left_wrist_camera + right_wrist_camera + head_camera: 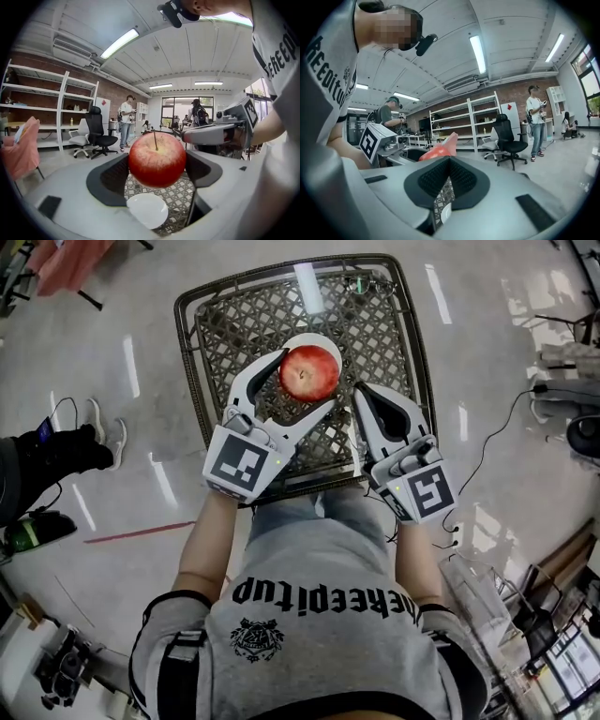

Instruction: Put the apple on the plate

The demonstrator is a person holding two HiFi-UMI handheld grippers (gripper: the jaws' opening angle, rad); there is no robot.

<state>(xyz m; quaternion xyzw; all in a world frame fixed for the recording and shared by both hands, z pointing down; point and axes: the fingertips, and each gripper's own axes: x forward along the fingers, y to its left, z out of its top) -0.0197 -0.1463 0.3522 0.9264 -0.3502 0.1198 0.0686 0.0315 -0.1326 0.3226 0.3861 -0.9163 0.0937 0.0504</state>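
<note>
A red apple [309, 372] with its stem up is held in the air between the jaws of my left gripper [307, 381], which is shut on it. The same apple [157, 160] fills the middle of the left gripper view, and the white plate [147, 209] lies on the table below it. In the head view only a sliver of the plate [319, 340] shows behind the apple. My right gripper [367, 402] hovers just right of the apple with its jaws closed and nothing in them. The right gripper view shows the apple [435, 151] beyond the jaws.
A dark metal lattice table [234, 334] with a raised rim carries the plate. Shiny floor surrounds it, with cables at the right and a black shoe and legs at the left. Shelves, office chairs and standing people are in the background.
</note>
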